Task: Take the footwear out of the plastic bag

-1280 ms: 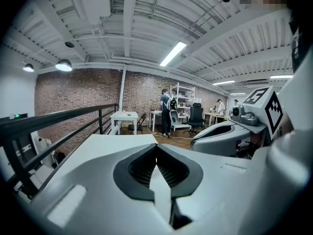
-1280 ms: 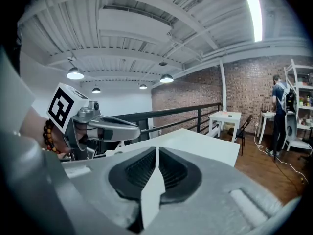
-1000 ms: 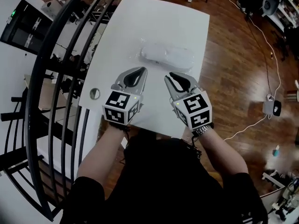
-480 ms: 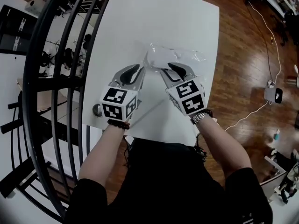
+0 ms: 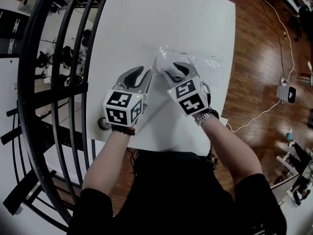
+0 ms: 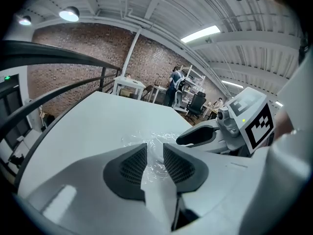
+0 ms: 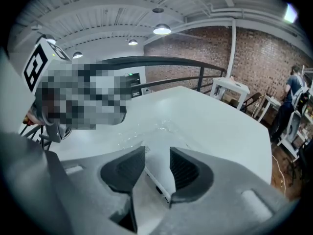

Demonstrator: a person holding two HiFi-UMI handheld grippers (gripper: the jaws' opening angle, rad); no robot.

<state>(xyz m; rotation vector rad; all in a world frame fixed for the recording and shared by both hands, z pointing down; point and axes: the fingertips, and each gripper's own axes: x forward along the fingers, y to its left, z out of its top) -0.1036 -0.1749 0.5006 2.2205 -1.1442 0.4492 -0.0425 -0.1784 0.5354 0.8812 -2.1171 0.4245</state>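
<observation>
White table [image 5: 195,23] beside a black railing [image 5: 24,82] holds a clear plastic bag [image 5: 208,62] with pale footwear [image 5: 165,65] inside, at the tips of the left gripper [image 5: 141,77] and right gripper [image 5: 176,70], both opening with bagged material between unclamped jaws; the film looks thin and slippery, probably best pinched at a loose edge.

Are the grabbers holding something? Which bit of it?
Nothing is gripped. Left gripper and right gripper are at the near end of the plastic bag, jaws opening, not squeezing it or the footwear.
</observation>
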